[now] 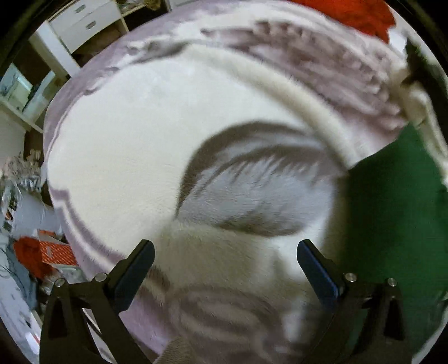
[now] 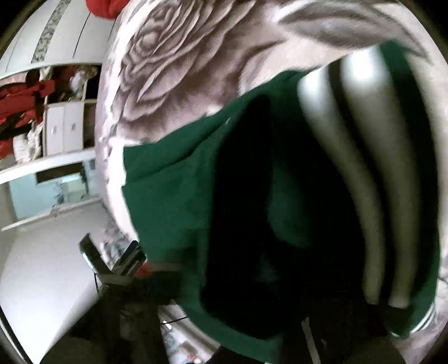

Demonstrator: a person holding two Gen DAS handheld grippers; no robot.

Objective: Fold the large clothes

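Two grippers work over a plush floral blanket (image 1: 126, 134). Left gripper (image 1: 225, 260) gapes wide with nothing between its fingers; the green garment (image 1: 392, 212) lies just to its right. Right gripper: hidden beneath the draped green garment (image 2: 173, 196), clamped tight; what it grips is unclear.

floral blanket (image 1: 145, 145), white drawers (image 1: 84, 22), wardrobe (image 2: 56, 42)

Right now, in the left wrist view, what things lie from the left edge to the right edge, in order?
Orange patterned box → left gripper open over the white and grey floral blanket → green garment.
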